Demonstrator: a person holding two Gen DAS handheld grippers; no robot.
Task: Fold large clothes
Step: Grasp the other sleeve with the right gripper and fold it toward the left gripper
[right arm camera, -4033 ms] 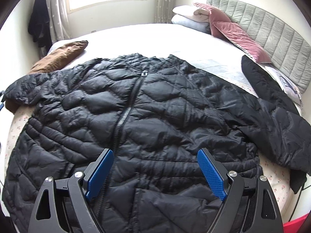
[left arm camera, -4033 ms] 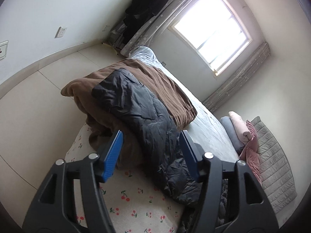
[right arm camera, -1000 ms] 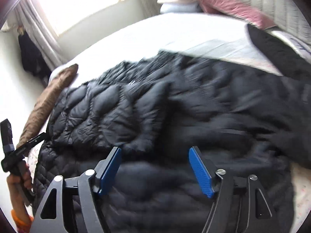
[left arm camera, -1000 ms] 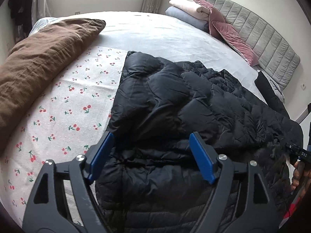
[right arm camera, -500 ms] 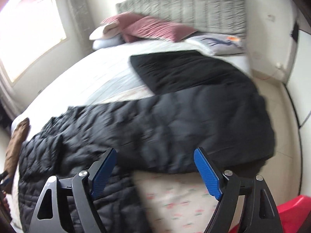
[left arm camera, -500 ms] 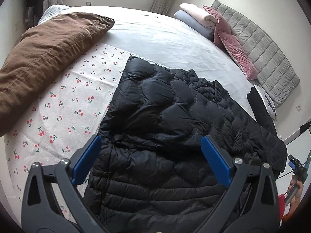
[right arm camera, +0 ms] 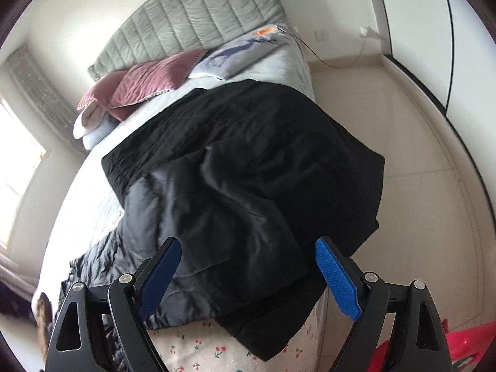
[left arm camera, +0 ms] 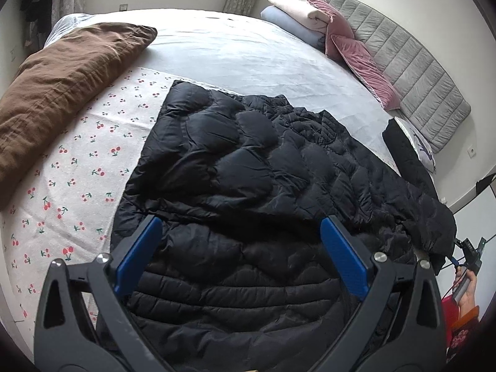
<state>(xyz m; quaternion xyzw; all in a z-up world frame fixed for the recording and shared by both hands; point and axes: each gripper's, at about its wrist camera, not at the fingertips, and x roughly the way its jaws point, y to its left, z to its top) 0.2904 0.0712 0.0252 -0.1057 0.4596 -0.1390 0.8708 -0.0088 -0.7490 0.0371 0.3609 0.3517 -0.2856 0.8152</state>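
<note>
A black quilted puffer jacket (left arm camera: 248,186) lies spread on the bed, its left sleeve folded across the chest. My left gripper (left arm camera: 240,221) hovers above the jacket's lower half, open and holding nothing. In the right wrist view the jacket's other sleeve (right arm camera: 201,217) drapes toward the bed's side edge, over a flat black cloth (right arm camera: 279,130). My right gripper (right arm camera: 247,243) hangs above that sleeve's end. Its jaws are opening and the pads touch no fabric. A hand holding the right gripper (left arm camera: 468,257) shows at the far right of the left wrist view.
A brown duvet (left arm camera: 62,86) lies along the bed's left side on a cherry-print sheet (left arm camera: 77,186). Pink pillows (left arm camera: 362,59) and folded blankets rest against the grey headboard (left arm camera: 412,62). Beige floor (right arm camera: 418,155) and a red object (right arm camera: 434,347) lie right of the bed.
My left gripper's jaws spread wider and it drew back a little from the folded sleeve. The right gripper swung right from the jacket's body to the other sleeve, rolling as it went.
</note>
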